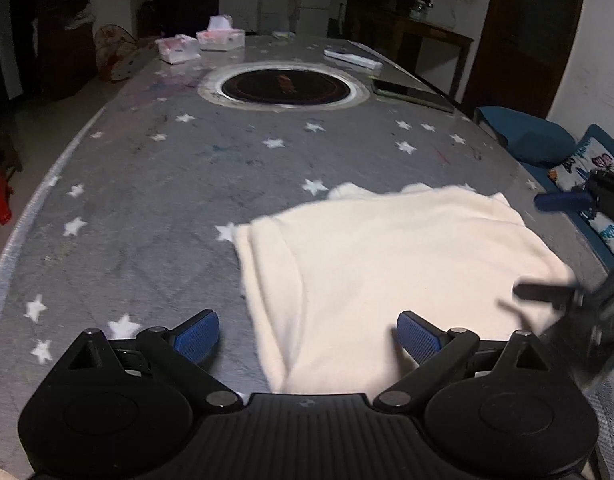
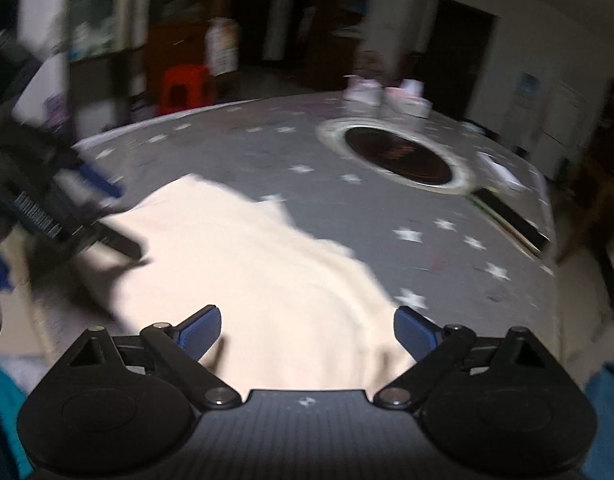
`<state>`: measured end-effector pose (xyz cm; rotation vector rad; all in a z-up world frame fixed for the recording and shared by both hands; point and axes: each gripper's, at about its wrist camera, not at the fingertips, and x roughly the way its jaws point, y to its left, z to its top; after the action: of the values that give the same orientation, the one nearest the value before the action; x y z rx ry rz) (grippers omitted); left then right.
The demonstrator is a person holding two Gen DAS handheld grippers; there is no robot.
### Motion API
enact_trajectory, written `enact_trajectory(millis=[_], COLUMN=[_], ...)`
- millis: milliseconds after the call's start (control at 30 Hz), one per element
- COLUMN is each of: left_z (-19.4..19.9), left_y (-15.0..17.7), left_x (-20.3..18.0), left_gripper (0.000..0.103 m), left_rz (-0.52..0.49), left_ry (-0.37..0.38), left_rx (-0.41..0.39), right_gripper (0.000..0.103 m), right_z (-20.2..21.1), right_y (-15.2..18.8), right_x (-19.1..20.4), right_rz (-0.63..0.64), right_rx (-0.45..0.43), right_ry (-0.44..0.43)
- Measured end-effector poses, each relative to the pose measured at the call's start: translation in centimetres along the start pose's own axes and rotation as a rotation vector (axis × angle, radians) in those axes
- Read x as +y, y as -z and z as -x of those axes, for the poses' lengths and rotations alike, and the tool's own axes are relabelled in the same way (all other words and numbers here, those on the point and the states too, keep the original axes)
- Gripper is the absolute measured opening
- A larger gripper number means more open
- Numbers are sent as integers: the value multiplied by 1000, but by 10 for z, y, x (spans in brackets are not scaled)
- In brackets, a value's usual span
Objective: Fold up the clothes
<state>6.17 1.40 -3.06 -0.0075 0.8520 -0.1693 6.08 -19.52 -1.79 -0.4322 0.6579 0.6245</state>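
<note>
Cream garment (image 1: 387,264) lies partly folded on the star-print tablecloth (image 1: 147,200), lower right of the left wrist view — both the left gripper (image 1: 307,332) and right gripper (image 2: 307,332) hover spread and empty over its near edge, the long axis apparently running away from them, neither clearly nearer.

Star-patterned grey tablecloth (image 1: 147,184), round inset burner (image 1: 285,86), tissue boxes (image 1: 220,38), red stool (image 2: 185,90)
</note>
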Motion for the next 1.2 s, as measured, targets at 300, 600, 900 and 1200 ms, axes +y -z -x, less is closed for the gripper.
enact_trajectory(millis=[300,600,900,1200], left_z=[3,1,-1,-3], left_y=[0,2,3,2], left_x=[14,21,30,34], left_gripper=[98,98,99,99], left_rz=[27,52,93,117], left_ry=[-71,-80,-59,-43], left_rx=[-9,-4,6,14], right_gripper=[85,75,59,49], right_z=[-13,-25,-36,-38], right_y=[-13,-22,-25,-29], right_x=[57,92,115,123], right_rz=[166,265,338,361], right_rx=[16,13,30,36], right_ry=[-145,-211,-228,-211])
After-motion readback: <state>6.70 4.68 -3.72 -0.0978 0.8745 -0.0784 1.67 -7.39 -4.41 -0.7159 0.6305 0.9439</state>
